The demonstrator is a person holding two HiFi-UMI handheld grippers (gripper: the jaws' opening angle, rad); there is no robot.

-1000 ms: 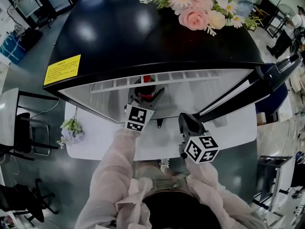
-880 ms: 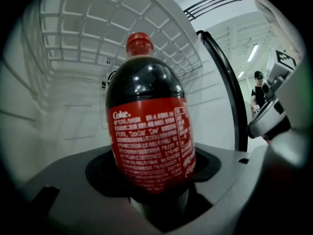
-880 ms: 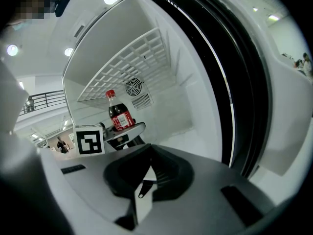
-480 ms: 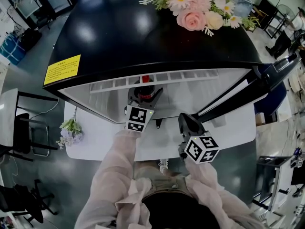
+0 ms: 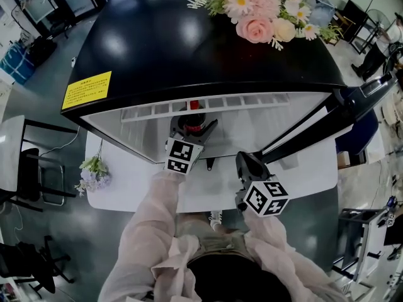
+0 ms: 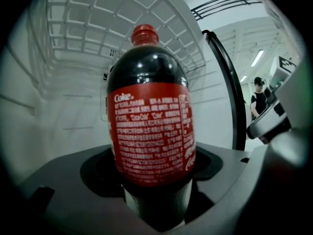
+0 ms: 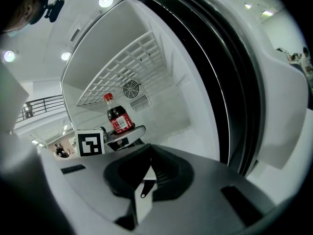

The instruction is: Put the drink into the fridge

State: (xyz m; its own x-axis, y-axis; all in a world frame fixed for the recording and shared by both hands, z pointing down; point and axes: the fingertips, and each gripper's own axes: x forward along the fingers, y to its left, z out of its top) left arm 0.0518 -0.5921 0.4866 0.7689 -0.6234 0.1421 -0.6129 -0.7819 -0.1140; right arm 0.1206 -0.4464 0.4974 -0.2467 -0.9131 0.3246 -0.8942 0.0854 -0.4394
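Coke bottle (image 6: pixel 149 106) upright in fridge (image 5: pixel 208 49), 12 o'clock btwn left gripper (image 6: pixel 152 195) jaws, just been opening, pads clear; right gripper (image 7: pixel 146 177) closed, empty, at bottle's 4 o'clock.

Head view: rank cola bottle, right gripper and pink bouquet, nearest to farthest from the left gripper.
1. cola bottle: between the jaws of the left gripper, which have just been opening, inside the fridge.
2. right gripper: beside it on the right, at the fridge opening.
3. pink bouquet: at the back of the fridge top, farthest.
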